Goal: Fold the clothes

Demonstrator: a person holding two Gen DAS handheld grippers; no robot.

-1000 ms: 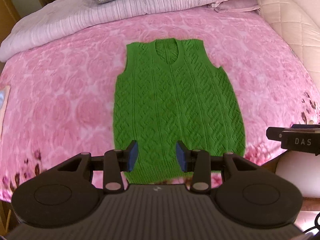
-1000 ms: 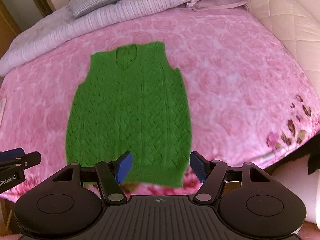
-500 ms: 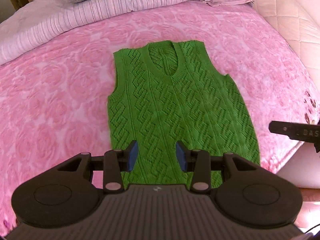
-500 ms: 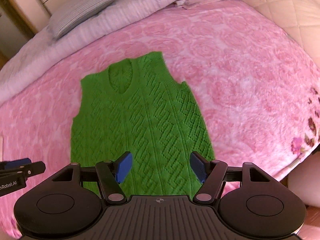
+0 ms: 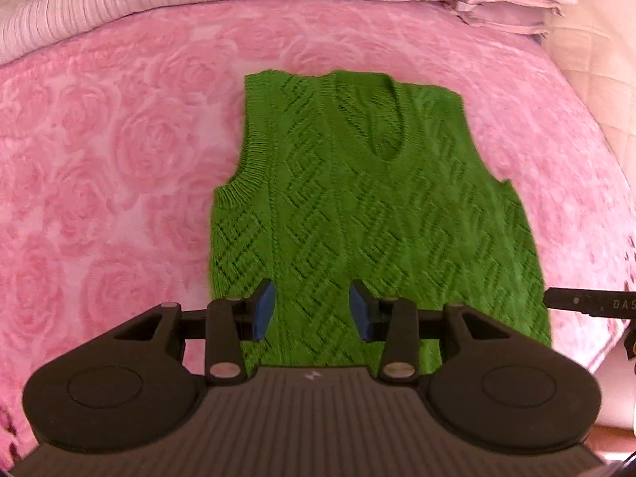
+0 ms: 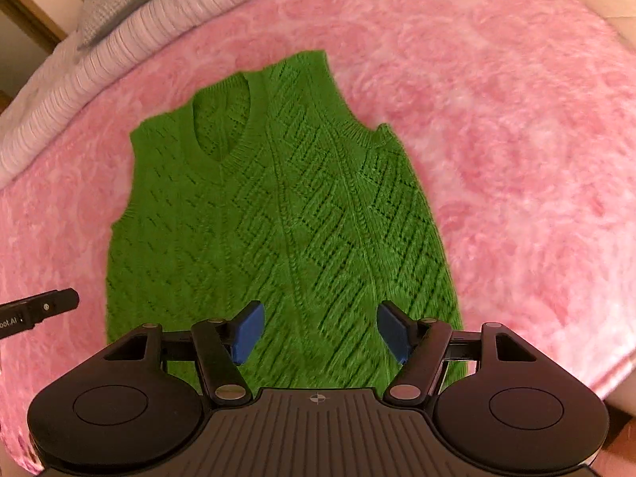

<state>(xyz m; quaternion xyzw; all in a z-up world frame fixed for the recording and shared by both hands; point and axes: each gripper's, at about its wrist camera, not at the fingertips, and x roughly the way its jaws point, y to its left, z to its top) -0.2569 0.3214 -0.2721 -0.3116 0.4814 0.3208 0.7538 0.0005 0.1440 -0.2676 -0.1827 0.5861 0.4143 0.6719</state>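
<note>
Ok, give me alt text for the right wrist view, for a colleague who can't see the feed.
A green knitted vest lies flat and unfolded on a pink rose-patterned bedspread, neckline away from the camera. The right tongs are open above its lower part, gripping nothing. The tip of the left tongs pokes in at the left edge, and a striped duvet lies beyond.

One green vest (image 5: 369, 214), two hand-held grippers (image 5: 311, 311) (image 6: 320, 332).

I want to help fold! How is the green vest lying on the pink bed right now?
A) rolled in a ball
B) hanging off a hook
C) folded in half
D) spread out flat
D: the green vest lies spread flat on the pink bedspread, neck hole and both armholes showing, with no fold in it yet.
</note>
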